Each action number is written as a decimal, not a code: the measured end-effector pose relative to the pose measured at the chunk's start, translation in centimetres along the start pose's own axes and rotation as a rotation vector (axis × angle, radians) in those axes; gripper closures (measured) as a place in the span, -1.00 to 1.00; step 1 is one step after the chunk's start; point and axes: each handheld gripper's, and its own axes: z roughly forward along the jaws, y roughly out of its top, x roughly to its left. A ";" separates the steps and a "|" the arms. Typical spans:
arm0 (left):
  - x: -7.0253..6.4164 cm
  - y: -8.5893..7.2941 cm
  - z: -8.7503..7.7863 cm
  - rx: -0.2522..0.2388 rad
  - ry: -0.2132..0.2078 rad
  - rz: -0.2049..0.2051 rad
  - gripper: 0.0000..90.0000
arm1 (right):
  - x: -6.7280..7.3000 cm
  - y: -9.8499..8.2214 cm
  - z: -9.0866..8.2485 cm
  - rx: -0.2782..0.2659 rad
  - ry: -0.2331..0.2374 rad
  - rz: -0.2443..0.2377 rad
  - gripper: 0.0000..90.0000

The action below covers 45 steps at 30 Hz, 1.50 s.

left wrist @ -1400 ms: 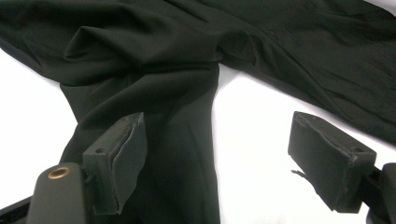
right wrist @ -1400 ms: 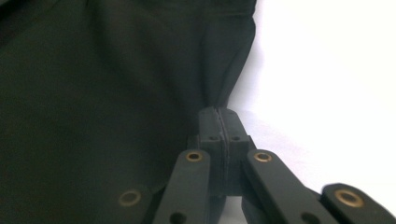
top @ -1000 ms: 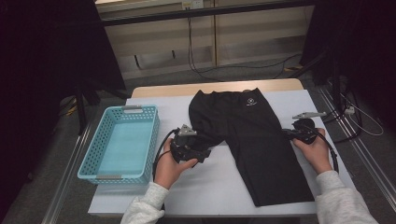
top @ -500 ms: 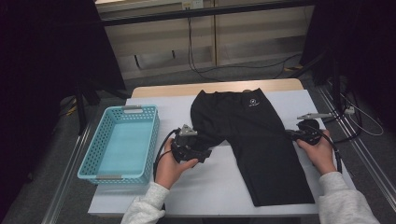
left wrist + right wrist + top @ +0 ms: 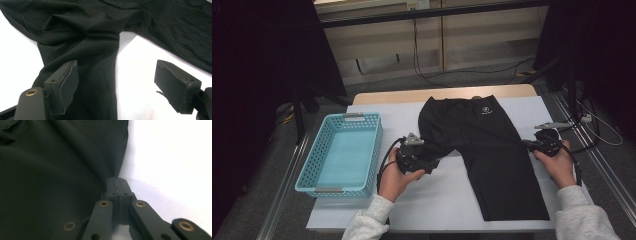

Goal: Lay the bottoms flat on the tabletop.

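Note:
Black trousers (image 5: 482, 140) lie flat on the white table cover, waist at the far end. One leg runs toward me on the right. The other leg is bunched up by my left gripper (image 5: 434, 165). In the left gripper view that gripper (image 5: 116, 67) stands open, with the bunched leg (image 5: 87, 50) lying under and between its pads (image 5: 67, 85), which do not press it. My right gripper (image 5: 524, 145) is at the trousers' right edge. In the right gripper view its jaws (image 5: 117, 180) are shut, with the tips at the fabric's hem (image 5: 122, 157).
A light blue plastic basket (image 5: 377, 150) stands on the left part of the table, beside my left hand. White cover (image 5: 437, 200) shows bare between the leg and my left arm. Cables (image 5: 592, 145) trail off the right table edge.
My right hand has shifted a little to the right and nearer, and the trousers' right edge has come along. The left hand and its gripper have kept still.

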 end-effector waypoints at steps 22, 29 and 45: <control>0.1 0.1 -0.2 -0.008 0.003 -0.007 -0.56 | -1.2 -0.7 -1.1 0.013 -0.033 0.006 1.00; 0.0 0.1 0.1 0.003 -0.003 -0.003 -0.56 | -1.4 -0.8 -1.1 0.008 -0.044 0.002 0.99; -0.3 0.9 0.4 -0.006 -0.016 0.014 -0.57 | 0.8 -3.6 -4.5 0.056 -0.009 0.009 0.48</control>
